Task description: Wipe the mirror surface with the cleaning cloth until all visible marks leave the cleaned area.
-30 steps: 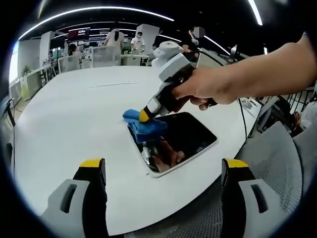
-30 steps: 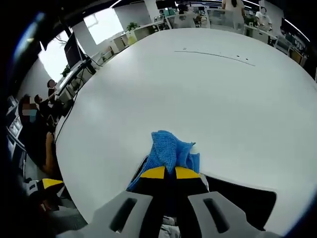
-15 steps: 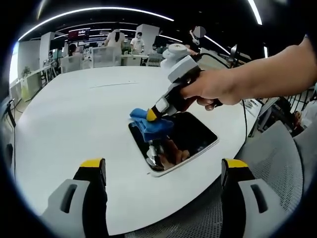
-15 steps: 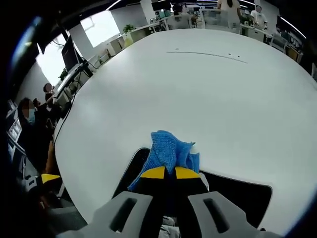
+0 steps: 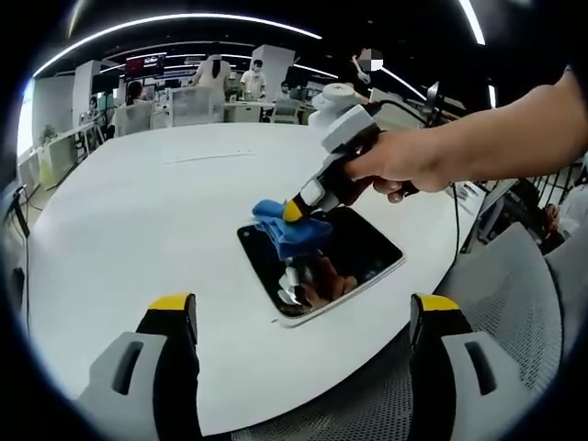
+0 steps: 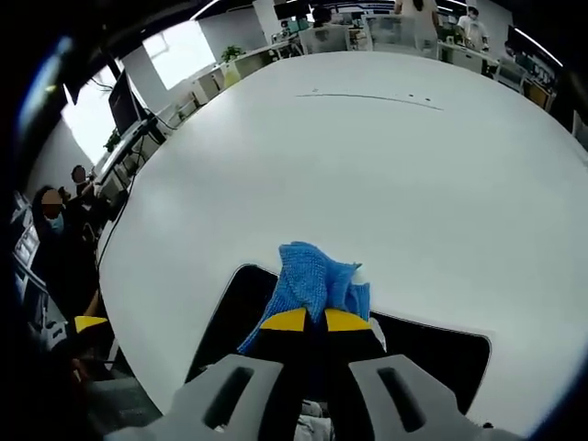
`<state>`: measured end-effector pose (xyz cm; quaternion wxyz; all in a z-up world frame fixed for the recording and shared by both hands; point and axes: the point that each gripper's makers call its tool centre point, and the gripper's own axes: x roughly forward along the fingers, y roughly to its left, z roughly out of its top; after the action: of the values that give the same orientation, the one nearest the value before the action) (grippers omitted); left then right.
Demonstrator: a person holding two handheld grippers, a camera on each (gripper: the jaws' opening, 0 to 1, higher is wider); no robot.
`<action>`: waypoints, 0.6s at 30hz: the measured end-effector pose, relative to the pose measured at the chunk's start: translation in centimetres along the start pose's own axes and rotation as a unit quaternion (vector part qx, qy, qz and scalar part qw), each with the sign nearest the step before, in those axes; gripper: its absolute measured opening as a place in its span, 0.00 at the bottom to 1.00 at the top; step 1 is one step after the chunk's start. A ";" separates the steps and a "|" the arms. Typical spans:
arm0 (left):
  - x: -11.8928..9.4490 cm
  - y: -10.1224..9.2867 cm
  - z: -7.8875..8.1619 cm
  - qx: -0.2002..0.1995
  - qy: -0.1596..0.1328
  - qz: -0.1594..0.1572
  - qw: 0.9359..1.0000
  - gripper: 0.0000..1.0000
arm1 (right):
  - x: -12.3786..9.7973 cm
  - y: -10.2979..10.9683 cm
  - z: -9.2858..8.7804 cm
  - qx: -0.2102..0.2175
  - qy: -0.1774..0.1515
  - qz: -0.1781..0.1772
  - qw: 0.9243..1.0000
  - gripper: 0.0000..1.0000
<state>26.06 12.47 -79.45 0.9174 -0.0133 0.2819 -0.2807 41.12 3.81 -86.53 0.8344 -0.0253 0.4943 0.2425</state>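
Risk: my right claw (image 6: pixel 307 320), pinching cloth (image 6: pixel 312 280) mid-frame on mirror (image 6: pixel 432 354), may shove it; left claw (image 5: pixel 303 312) spread.

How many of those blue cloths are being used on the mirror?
1. The blue cloth is pinched by the right gripper and sits on the mirror, near its far edge on the white table.

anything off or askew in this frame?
Nothing stands out. The mirror lies flat on the table, and the right gripper is shut on the cloth at the mirror's far edge. The left gripper is open.
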 end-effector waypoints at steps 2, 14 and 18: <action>0.0 0.0 0.0 0.002 0.001 0.000 1.000 0.96 | 0.0 -0.2 0.0 0.005 0.000 0.000 1.000 0.00; 0.2 -0.3 0.3 0.003 -0.006 -0.008 1.000 0.98 | -0.4 0.6 -0.9 0.013 -0.005 -0.007 1.000 0.00; 0.2 -0.5 0.4 0.005 -0.008 -0.011 1.000 0.99 | -0.7 1.0 -1.4 0.019 -0.007 -0.005 1.000 0.00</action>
<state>26.16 11.91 -79.08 0.9166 -0.0145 0.2726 -0.2921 39.28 4.00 -86.53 0.8391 -0.0100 0.4933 0.2292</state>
